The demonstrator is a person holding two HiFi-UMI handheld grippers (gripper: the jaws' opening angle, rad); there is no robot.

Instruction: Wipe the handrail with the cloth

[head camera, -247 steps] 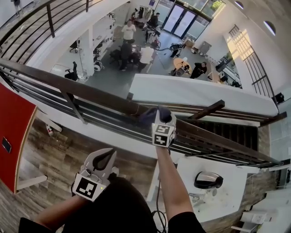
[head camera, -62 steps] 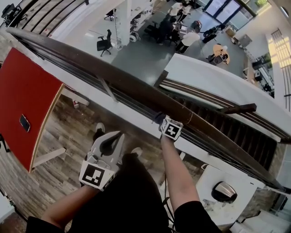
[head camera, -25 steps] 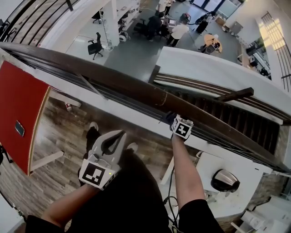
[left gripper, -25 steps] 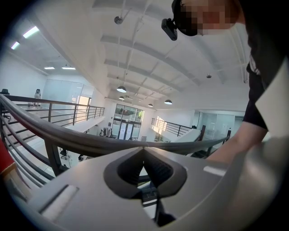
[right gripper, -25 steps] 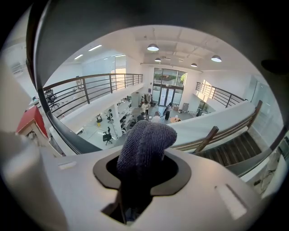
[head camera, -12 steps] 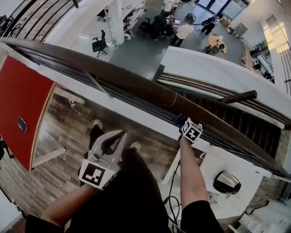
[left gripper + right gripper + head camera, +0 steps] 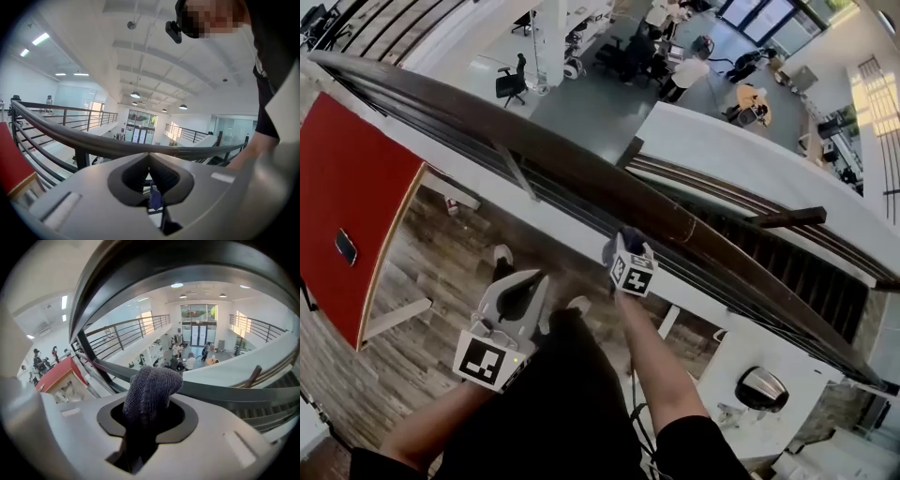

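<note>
The dark brown handrail (image 7: 534, 150) runs diagonally from upper left to lower right in the head view. My right gripper (image 7: 628, 247) is at the rail's near edge, shut on a dark grey-blue knitted cloth (image 7: 627, 237). In the right gripper view the cloth (image 7: 149, 391) bulges out of the jaws and the handrail (image 7: 187, 258) arcs close overhead; I cannot tell whether they touch. My left gripper (image 7: 536, 281) hangs back over the floor, shut on nothing. In the left gripper view its jaws (image 7: 150, 157) meet below the handrail (image 7: 93, 142).
A red panel (image 7: 352, 197) with a small dark item lies at left over the wood floor (image 7: 422, 309). A white desk (image 7: 741, 356) with a grey object (image 7: 764, 384) sits at lower right. Beyond the rail is a drop to a lower floor with people (image 7: 675, 75).
My right gripper has slid left along the handrail with the cloth, passing the rail's joint. The left gripper has stayed shut in much the same place.
</note>
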